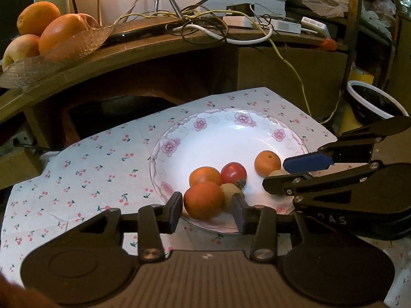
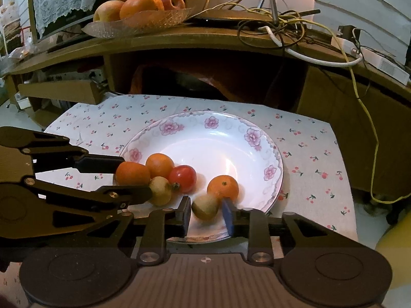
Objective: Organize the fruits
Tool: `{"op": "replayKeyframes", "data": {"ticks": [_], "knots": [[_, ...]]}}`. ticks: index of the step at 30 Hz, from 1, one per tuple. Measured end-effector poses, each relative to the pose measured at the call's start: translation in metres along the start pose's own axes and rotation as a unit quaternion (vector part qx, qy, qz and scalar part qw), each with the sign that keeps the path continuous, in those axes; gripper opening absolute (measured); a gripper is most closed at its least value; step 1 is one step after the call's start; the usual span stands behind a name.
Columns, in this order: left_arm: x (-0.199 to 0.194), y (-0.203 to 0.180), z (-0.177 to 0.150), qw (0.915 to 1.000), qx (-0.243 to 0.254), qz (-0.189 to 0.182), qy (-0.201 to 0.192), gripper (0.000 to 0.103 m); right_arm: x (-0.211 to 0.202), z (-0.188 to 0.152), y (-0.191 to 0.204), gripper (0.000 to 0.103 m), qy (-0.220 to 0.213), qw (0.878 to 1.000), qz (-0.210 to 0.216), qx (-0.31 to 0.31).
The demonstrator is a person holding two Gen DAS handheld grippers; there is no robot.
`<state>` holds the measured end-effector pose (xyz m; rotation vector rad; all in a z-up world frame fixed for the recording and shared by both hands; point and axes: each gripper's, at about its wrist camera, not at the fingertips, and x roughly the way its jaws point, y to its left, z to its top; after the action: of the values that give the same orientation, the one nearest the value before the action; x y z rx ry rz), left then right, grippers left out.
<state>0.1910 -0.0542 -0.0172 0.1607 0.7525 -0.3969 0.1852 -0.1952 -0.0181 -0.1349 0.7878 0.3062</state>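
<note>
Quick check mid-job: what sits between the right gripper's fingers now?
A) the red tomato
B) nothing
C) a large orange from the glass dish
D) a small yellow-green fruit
D: in the right wrist view the small yellow-green fruit lies between the right gripper fingers, on the plate, beside a small orange.

Both wrist views low, close, facing 12 o'clock; share plate (image 1: 164,154) (image 2: 276,159), left view from left.

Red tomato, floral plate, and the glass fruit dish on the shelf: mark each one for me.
red tomato (image 2: 183,178), right wrist view, middle of its red skin.
floral plate (image 2: 213,122), right wrist view, far rim by a pink flower.
glass fruit dish (image 2: 164,19), right wrist view, front rim below the oranges.
</note>
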Motion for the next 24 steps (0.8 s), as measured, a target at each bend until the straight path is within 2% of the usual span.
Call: {"op": "replayKeyframes", "data": {"ticks": [15, 24], "knots": [[-0.015, 0.004, 0.005, 0.9999, -0.008, 0.001, -0.015, 0.049, -0.01, 0.004, -0.004, 0.034, -0.027, 0.999, -0.008, 0.015], [-0.027, 0.005, 0.003, 0.9998, -0.006, 0.001, -0.019, 0.05, -0.018, 0.004, 0.003, 0.035, -0.032, 0.999, 0.001, 0.009]]}}
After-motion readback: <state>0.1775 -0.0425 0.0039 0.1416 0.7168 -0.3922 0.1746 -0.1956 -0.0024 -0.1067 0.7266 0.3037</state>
